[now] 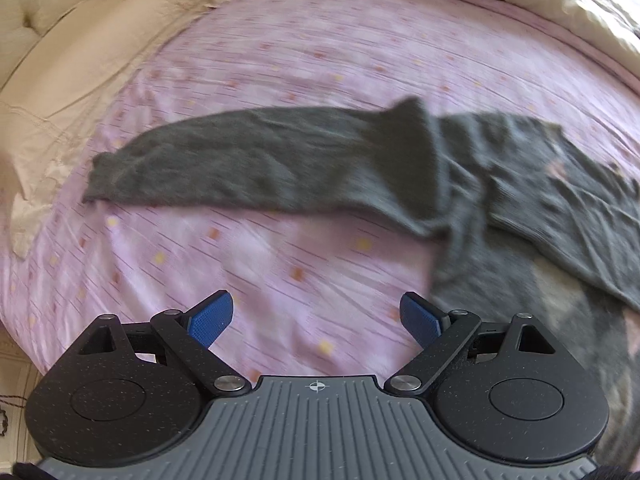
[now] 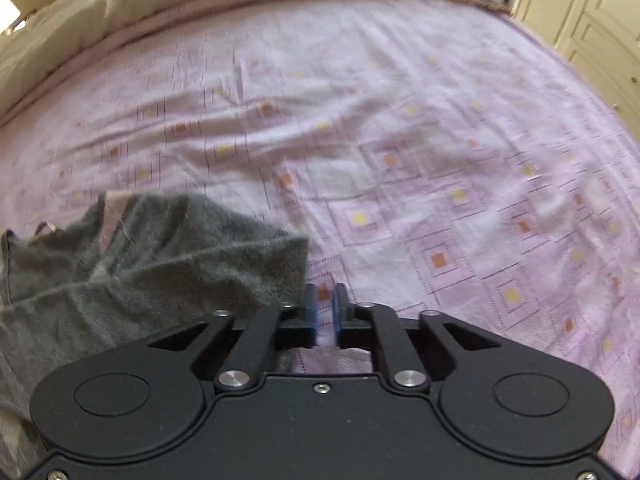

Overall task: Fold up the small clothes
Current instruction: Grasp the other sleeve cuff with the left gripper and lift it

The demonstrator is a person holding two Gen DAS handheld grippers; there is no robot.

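Notably, left tongs (image 1: 316, 322) wide, right tongs (image 2: 325, 308) near-closed.

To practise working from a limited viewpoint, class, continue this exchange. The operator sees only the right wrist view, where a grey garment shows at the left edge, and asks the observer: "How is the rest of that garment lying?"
Observer: The grey sweater has one long sleeve stretched out flat across the pink sheet, not yet folded in.
Operator: What is the left gripper doing?
Observer: The left gripper is open above bare sheet beside the sweater's body, gripping nothing.
Operator: What is beyond the sleeve's cuff?
Observer: A beige pillow lies just past the cuff and does not appear to touch it.
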